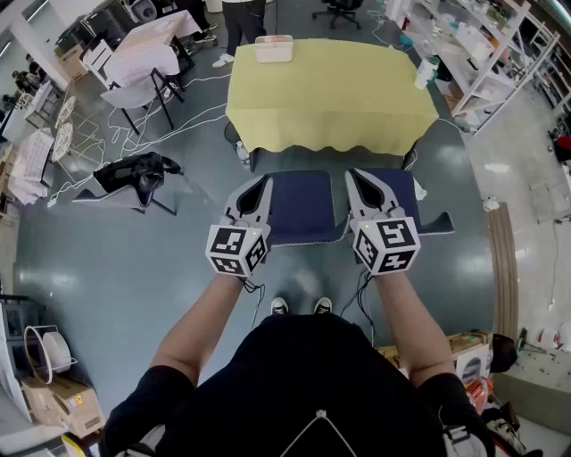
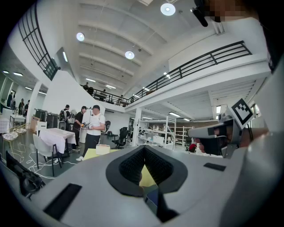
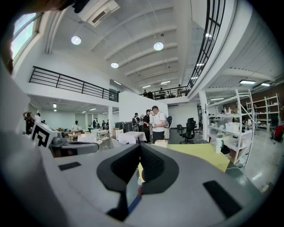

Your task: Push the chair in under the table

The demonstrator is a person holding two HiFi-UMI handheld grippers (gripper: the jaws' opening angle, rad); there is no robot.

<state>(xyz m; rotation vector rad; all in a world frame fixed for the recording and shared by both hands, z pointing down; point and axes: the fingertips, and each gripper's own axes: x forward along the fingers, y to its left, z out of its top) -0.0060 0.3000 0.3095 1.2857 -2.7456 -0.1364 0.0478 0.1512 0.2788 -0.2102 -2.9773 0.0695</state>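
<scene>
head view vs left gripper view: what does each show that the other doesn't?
Head view only: the dark blue padded chair as a whole, and the person's black shoes on the grey floor. Left gripper view only: round ceiling lights, black balcony railing, and just a blue sliver low between its jaws. Both: the yellow-clothed table and the white box on it.

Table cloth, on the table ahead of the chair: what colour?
Plain pale yellow. The cloth shows best in the head view.
</scene>
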